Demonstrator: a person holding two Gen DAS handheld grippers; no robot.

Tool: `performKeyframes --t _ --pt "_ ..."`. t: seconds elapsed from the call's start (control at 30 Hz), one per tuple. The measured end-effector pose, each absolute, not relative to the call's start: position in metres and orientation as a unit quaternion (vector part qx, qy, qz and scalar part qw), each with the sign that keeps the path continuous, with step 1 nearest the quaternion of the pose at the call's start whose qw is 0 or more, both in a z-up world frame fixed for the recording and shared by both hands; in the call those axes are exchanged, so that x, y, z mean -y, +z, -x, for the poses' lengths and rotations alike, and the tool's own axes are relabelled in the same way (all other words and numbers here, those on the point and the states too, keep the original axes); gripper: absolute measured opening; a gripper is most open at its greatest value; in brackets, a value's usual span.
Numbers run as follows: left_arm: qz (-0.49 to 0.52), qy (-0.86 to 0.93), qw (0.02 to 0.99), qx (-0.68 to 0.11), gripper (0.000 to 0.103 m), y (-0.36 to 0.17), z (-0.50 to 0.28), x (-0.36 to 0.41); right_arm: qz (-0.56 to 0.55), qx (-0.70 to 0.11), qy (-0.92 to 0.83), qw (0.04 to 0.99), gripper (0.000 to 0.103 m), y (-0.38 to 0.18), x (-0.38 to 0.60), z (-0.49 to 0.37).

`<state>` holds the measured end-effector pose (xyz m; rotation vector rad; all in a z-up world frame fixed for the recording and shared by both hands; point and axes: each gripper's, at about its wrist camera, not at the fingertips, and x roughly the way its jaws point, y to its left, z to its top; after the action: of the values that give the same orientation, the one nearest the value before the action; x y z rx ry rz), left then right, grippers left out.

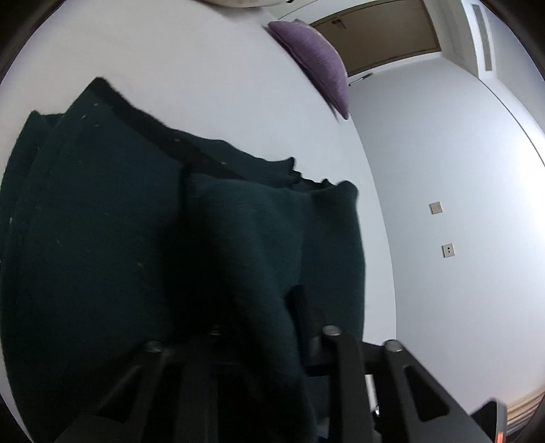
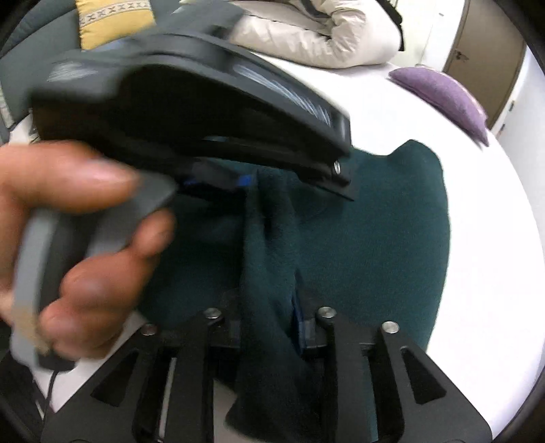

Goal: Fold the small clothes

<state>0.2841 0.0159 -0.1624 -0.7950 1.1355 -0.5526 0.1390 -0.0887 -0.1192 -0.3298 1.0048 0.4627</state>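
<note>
A dark green fleece garment (image 2: 374, 238) lies on a white bed (image 2: 494, 272). My right gripper (image 2: 269, 306) is shut on a raised fold of the garment that runs up between its fingers. My left gripper (image 1: 259, 320) is shut on another bunched part of the same garment (image 1: 102, 221), which drapes over and hides its fingertips. In the right wrist view the left gripper's black body (image 2: 190, 102) and the person's hand (image 2: 85, 238) fill the upper left, just above the garment and close to my right gripper.
A purple cushion (image 2: 446, 95) lies at the bed's far right edge, also in the left wrist view (image 1: 316, 61). A cream duvet (image 2: 316, 30) is rolled at the far side. A yellow patterned pillow (image 2: 112, 20) sits far left. A door (image 1: 378, 37) and white wall stand beyond.
</note>
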Motion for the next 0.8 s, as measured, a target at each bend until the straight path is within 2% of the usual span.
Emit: performKeyframes --t 0.03,0.07,0.13,0.27,0.4,0.47,0.6,0.8 --pt "0.364 -0.253 0.733 -0.517 0.017 -0.164 -0.285 -0.017 0.148 -0.475 0.231 0.837 0.032 -0.115 0.091 -0.134" --pt "0.364 -0.255 0.731 -0.517 0.017 -0.165 -0.284 -0.020 0.137 -0.472 0.244 0.836 0.042 -0.111 0.094 -0.128" --pt "0.363 -0.261 0.730 -0.517 0.015 -0.167 -0.285 -0.025 0.098 -0.464 0.275 0.836 0.053 -0.099 0.112 -0.107" --pt "0.357 -0.265 0.732 -0.517 0.015 -0.161 -0.286 -0.031 -0.035 -0.445 0.317 0.837 0.053 -0.077 0.171 -0.086" --pt "0.338 -0.268 0.745 -0.509 0.014 -0.143 -0.287 -0.041 -0.137 -0.426 0.252 0.858 0.054 -0.076 0.234 -0.102" --pt "0.330 -0.267 0.751 -0.505 0.014 -0.133 -0.289 -0.050 -0.142 -0.431 0.222 0.863 0.054 -0.085 0.240 -0.117" --pt "0.306 -0.261 0.762 -0.508 0.014 -0.119 -0.295 -0.077 -0.073 -0.448 0.242 0.857 0.050 -0.096 0.187 -0.130" --pt "0.297 -0.243 0.752 -0.535 0.014 -0.136 -0.305 -0.110 -0.054 -0.478 0.279 0.832 0.049 -0.117 0.142 -0.150"
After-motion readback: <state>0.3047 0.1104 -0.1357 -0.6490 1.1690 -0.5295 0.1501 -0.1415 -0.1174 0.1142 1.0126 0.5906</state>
